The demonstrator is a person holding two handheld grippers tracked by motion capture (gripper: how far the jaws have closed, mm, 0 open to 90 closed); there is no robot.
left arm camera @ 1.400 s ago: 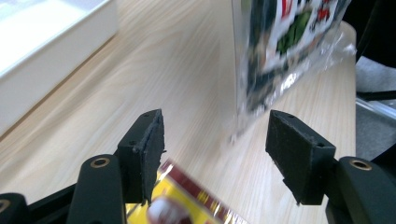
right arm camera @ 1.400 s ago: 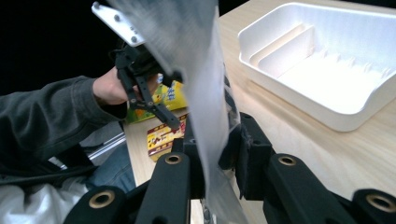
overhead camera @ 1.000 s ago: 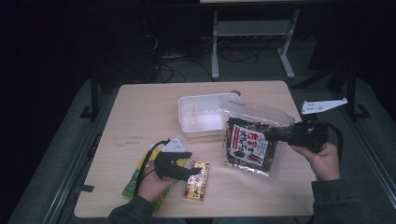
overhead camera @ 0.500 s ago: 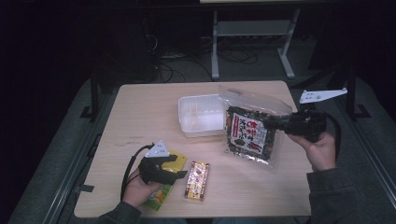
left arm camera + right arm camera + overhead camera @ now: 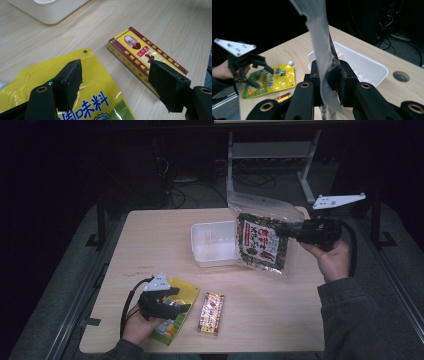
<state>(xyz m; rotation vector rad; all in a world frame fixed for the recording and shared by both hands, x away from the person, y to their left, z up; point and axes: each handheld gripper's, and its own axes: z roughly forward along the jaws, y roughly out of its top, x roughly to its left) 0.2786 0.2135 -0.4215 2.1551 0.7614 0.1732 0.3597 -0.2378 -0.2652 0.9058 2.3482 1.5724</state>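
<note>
Right now the right gripper [image 5: 292,231] is clamped on the edge of the seaweed bag [image 5: 261,242], held upright off the table beside the white tray [image 5: 212,245]. Left gripper [image 5: 181,300], jaws apart and just been widening, nothing between the pads, hangs over the yellow pouch [image 5: 95,82]; snack box [image 5: 145,60] just beside it.

Black grippers [image 5: 165,304] (grey three-cornered plates), dark sleeve [image 5: 357,320].

left gripper [image 5: 184,300] low, jaws spread wide, right gripper [image 5: 280,231] raised, jaws clamped together
</note>
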